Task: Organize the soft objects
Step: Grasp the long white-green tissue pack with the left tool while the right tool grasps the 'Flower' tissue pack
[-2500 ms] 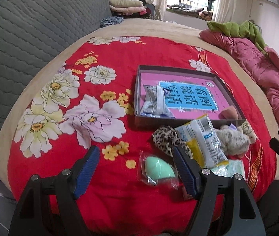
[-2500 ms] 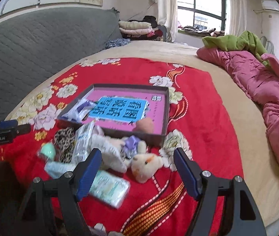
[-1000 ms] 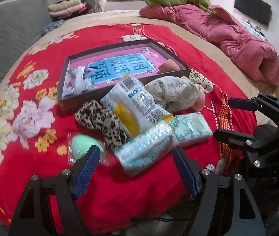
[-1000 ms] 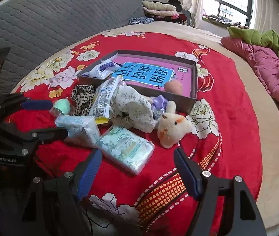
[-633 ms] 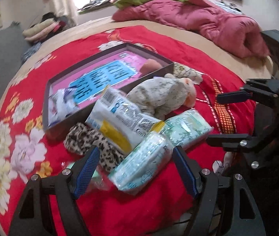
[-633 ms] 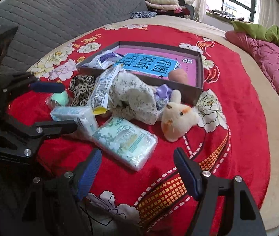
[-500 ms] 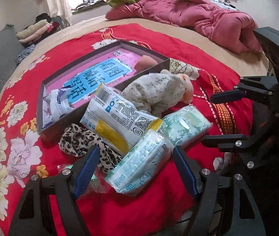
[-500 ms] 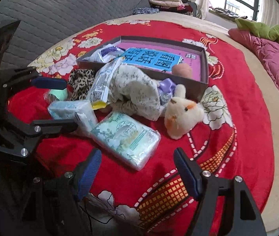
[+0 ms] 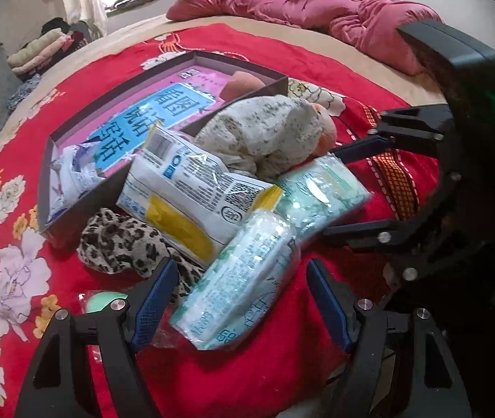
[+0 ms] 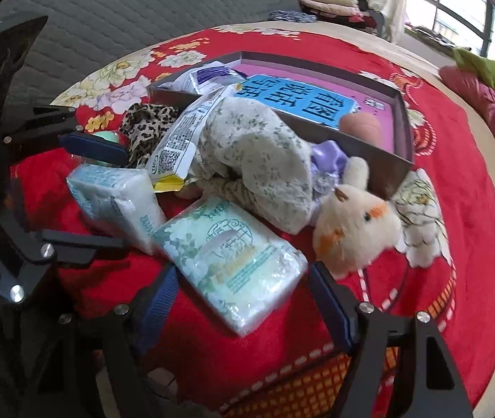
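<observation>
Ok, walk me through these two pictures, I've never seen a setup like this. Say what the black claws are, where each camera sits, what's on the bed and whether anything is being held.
The black claws are two-finger grippers, one in each of a person's hands; there is no robot arm. Each carries a wide-angle camera looking along its fingers.

The left camera shows the left gripper open over a blue tissue pack. The right camera shows the right gripper open around a green tissue pack. Neither holds anything.

On the red floral blanket lie a plush toy in a flowered dress, a white and yellow packet, a leopard-print cloth and a mint sponge. Behind them is a shallow box, holding a peach sponge and a white packet.
</observation>
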{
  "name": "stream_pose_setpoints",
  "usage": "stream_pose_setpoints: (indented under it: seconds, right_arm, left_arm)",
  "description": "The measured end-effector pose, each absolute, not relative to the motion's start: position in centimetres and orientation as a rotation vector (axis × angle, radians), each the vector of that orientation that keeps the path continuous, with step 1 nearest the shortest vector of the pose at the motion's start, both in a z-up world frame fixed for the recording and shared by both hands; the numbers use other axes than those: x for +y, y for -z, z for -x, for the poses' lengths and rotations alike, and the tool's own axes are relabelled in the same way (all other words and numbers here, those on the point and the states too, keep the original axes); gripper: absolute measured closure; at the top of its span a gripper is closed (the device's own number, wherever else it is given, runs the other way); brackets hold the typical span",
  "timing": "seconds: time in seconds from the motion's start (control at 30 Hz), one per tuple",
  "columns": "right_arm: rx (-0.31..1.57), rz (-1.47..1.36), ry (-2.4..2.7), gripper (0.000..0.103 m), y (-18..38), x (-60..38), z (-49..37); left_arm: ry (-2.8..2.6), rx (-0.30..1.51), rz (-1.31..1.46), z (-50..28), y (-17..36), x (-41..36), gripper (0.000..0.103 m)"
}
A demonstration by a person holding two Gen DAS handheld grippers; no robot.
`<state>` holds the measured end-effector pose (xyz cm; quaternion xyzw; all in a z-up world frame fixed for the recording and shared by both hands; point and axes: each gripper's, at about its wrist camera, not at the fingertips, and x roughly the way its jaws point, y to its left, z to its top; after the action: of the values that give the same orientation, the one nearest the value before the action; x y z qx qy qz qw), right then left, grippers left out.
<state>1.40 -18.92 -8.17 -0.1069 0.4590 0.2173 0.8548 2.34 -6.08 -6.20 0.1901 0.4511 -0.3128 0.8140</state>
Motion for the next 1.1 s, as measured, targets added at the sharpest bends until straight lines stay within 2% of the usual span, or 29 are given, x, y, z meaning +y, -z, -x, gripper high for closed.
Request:
stream_pose_setpoints:
  seconds: [0.33, 0.47, 0.7, 1.1]
  right_arm:
    - [0.967, 0.19, -0.547, 0.027, 8.9, -18.9, -3.1]
    - [0.965, 0.181, -0.568, 0.03, 8.8, -19.0, -2.9]
    - [0.984, 0.177, -0.595, 0.04, 8.4, -19.3, -1.6]
    - [0.965, 0.215, -0.635, 0.04, 9.0, -17.9, -2.6]
  left_arm:
    - [0.696, 1.006, -0.32, -3.2, 6.6, -5.3, 0.04]
    - [0.716, 1.03, -0.28, -3.5, 6.6, -5.0, 0.054]
    - [0.731, 1.052, -0.277, -3.0, 6.8, -5.1, 0.055]
    - [0.702, 1.073, -0.297, -2.9, 7.4, -5.7, 0.055]
